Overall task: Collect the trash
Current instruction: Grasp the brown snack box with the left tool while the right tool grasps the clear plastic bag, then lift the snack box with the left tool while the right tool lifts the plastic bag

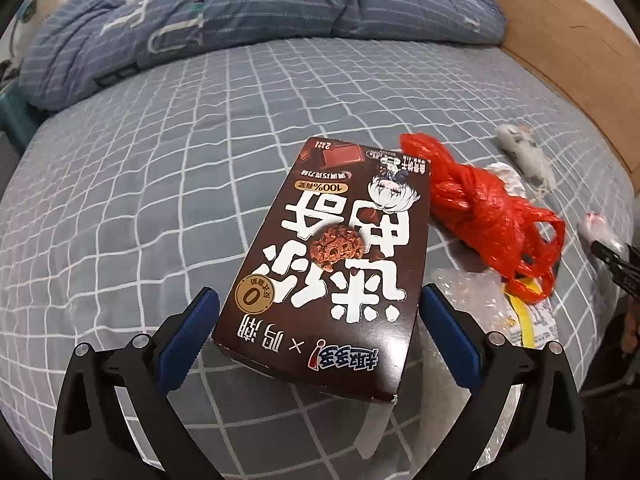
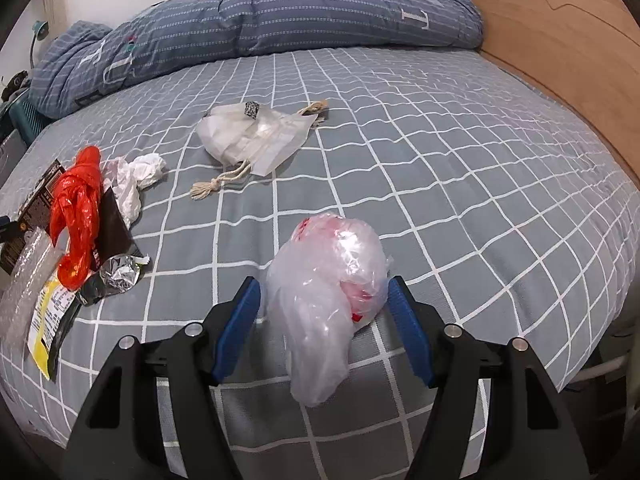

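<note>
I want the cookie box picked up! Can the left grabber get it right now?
Probably yes. The left gripper is open, its blue fingers sit on either side of the brown cookie box, and nothing lies between them. The red bag sits beside the box, not blocking.

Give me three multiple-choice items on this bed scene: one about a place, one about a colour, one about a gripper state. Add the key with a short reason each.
1. What lies between the left gripper's fingers?
A. brown cookie box
B. pillow
C. drawstring pouch

2. What colour is the knotted plastic bag beside the box?
A. green
B. red
C. black

3. How does the right gripper stand at the clear plastic bag?
A. shut flat, with no bag near
B. out of view
C. open, fingers on either side

Key: A, the box's near end sits between the blue pads; B, it is bright red in both views; C, a gap shows between the left pad and the bag.
</note>
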`<action>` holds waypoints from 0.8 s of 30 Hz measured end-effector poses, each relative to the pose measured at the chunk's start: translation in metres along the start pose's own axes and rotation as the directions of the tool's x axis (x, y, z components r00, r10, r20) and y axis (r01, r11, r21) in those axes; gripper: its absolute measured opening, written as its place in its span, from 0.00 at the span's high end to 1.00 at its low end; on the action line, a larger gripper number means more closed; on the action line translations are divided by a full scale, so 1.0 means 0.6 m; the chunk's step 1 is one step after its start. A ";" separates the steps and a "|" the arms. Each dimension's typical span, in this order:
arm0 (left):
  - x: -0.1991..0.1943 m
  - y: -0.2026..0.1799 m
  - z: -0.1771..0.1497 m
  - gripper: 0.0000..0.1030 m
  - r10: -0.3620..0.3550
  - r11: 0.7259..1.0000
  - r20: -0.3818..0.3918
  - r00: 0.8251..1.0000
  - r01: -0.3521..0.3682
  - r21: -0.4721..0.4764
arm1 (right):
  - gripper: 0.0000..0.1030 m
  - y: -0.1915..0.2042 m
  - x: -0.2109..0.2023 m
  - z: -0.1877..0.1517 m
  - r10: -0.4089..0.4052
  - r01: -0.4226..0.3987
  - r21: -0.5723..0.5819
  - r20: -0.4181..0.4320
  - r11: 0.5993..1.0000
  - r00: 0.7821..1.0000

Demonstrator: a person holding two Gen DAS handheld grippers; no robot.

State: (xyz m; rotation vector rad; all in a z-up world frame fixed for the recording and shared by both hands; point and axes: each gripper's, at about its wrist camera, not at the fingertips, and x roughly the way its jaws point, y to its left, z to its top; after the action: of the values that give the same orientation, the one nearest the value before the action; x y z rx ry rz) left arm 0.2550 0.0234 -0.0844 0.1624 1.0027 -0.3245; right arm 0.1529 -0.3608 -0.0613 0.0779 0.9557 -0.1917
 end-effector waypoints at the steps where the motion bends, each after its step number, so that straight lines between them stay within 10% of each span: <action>1: 0.002 0.001 0.000 0.05 0.001 1.000 0.002 1.000 -0.001 0.002 | 0.38 0.000 0.001 0.000 0.001 -0.001 0.003 0.000 1.000 1.000; 24: 0.041 -0.005 -0.004 0.06 -0.031 0.998 -0.061 0.998 0.034 0.044 | 0.42 0.017 0.007 -0.001 0.032 -0.032 -0.027 -0.003 0.999 0.999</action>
State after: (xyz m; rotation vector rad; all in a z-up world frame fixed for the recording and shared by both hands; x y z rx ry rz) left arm 0.2643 0.0164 -0.1062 0.1979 1.0593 -0.3738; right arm 0.1569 -0.3513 -0.0654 0.0684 0.9585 -0.1493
